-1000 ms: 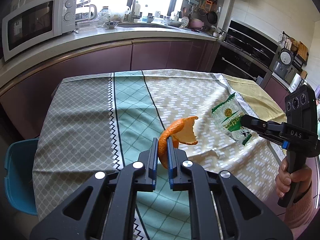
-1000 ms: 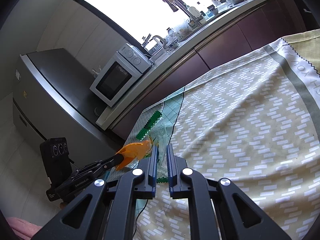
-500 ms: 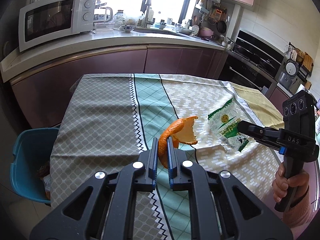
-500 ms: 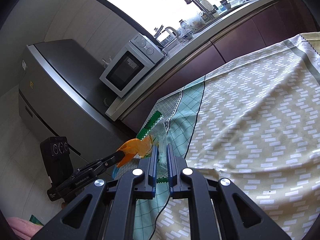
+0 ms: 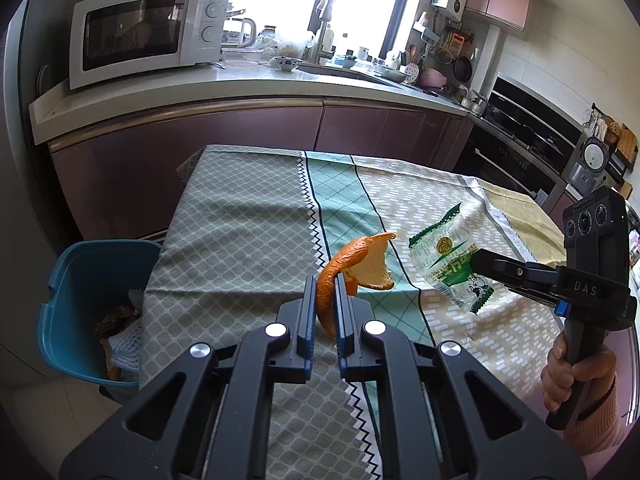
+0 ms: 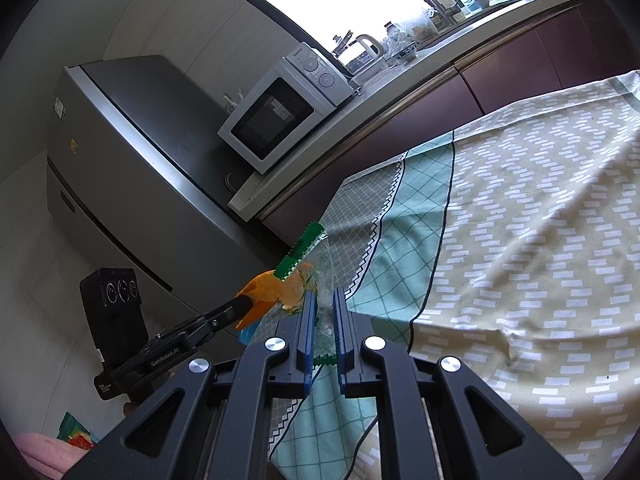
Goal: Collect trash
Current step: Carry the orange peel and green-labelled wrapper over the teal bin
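My left gripper [image 5: 322,284] is shut on a curled piece of orange peel [image 5: 356,266], held in the air over the table. To its right, my right gripper [image 5: 474,261] is shut on a clear snack wrapper with green print [image 5: 448,260], also lifted off the cloth. From the right wrist view the wrapper [image 6: 316,264] stands up between the shut fingers of that gripper [image 6: 322,300], and the peel [image 6: 268,292] shows just left of it in the left gripper [image 6: 242,305]. A blue trash bin [image 5: 86,300] sits on the floor at the table's left edge, with some scraps inside.
The table wears a patterned cloth [image 5: 248,240] in grey, teal and beige bands. Behind it runs a kitchen counter with a white microwave [image 5: 144,32]. A grey fridge [image 6: 132,168] stands at the left. A hand [image 5: 568,376] grips the right gripper's handle.
Both grippers have carried their trash leftward across the table. The blue bin has come further into the left wrist view and its contents now show.
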Available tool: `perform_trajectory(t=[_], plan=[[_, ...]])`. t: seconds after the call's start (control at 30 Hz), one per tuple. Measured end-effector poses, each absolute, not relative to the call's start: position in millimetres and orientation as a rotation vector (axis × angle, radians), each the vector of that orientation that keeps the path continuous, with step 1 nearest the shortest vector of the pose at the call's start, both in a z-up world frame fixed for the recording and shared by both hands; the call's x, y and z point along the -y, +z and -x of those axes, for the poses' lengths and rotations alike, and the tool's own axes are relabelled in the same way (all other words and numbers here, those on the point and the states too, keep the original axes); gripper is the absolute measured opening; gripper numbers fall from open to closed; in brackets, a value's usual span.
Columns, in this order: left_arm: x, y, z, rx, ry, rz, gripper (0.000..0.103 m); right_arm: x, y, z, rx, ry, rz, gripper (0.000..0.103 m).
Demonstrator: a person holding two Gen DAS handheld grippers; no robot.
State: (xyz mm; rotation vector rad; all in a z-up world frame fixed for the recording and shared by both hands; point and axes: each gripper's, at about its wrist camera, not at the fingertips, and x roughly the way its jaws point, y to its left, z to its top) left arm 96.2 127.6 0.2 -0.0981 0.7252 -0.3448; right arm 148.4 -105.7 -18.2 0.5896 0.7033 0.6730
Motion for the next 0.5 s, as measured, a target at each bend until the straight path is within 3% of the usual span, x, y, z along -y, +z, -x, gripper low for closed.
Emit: perform_trajectory(t=[0.5], plan=[[-170.1,2.4,-87.5,-0.709,-0.265,0.136,0.009,64.6,-18.1,-156.6,-0.736,0.737,-0.559,0.008]])
